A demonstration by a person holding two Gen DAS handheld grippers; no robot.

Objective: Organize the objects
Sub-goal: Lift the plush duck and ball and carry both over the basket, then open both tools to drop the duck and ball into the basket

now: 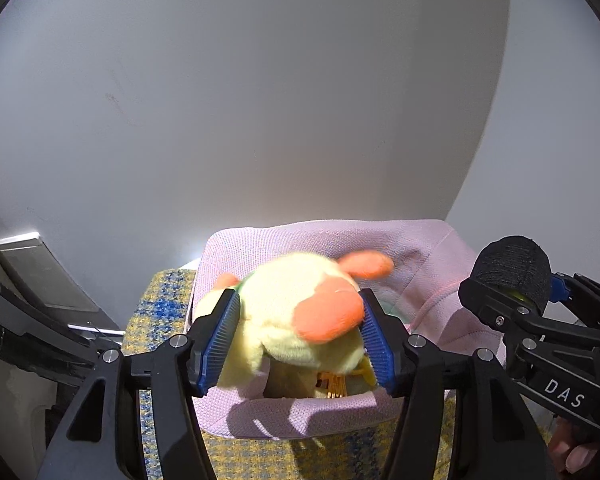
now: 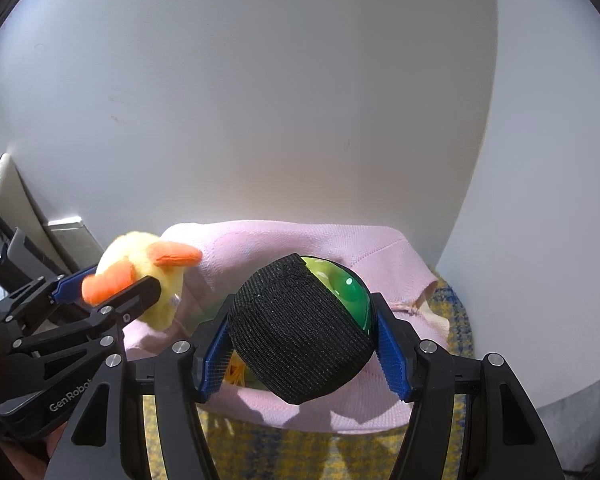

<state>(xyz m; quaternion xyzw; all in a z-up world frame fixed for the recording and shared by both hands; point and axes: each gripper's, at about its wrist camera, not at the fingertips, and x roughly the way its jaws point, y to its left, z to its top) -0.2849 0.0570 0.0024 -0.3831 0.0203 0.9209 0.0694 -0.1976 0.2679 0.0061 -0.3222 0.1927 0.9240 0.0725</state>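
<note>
A yellow plush duck (image 1: pixel 300 300) with orange feet hangs over a pink fabric basket (image 1: pixel 300 412), blurred, between the blue pads of my left gripper (image 1: pixel 300 344). The pads flank its sides without squeezing, so this gripper is open. My right gripper (image 2: pixel 304 356) is shut on a green ball (image 2: pixel 348 292) half covered by a black knit sleeve, held above the same basket (image 2: pixel 340 412). The left wrist view shows the right gripper (image 1: pixel 516 292) and its black-sleeved ball (image 1: pixel 512 268) at the right. The right wrist view shows the left gripper (image 2: pixel 112 280) and the duck (image 2: pixel 140 264) at the left.
The basket stands on a yellow and blue woven cloth (image 1: pixel 160 320) close to a white wall (image 1: pixel 260 100). A yellow-orange item (image 1: pixel 332 386) lies inside the basket under the duck. A grey panel (image 1: pixel 48 272) leans at the left. A person's hand (image 1: pixel 576 452) holds the right gripper.
</note>
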